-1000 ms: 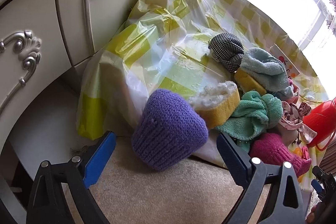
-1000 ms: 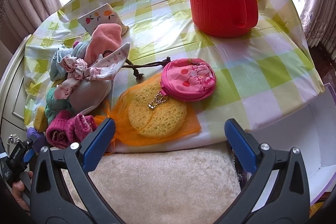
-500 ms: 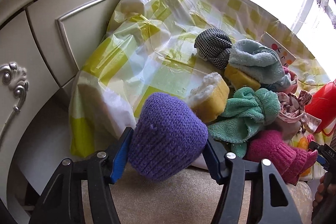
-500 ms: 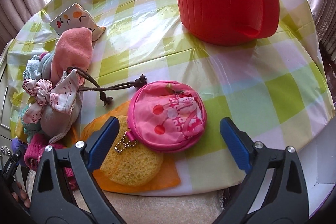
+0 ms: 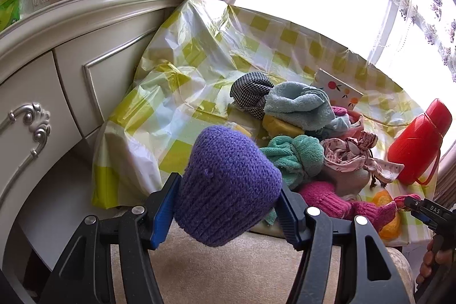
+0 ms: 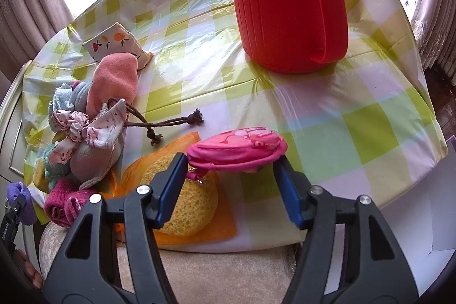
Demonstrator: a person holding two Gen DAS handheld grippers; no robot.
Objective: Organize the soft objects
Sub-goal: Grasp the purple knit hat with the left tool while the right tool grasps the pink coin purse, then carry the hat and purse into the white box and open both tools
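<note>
Your left gripper (image 5: 229, 211) is clamped on the purple knit hat (image 5: 228, 185), held off the table's near left corner; the hat hides part of the sponge behind it. Your right gripper (image 6: 230, 184) pinches the pink pouch (image 6: 238, 153) above the near edge, over the yellow sponge (image 6: 189, 211), half covered.
</note>
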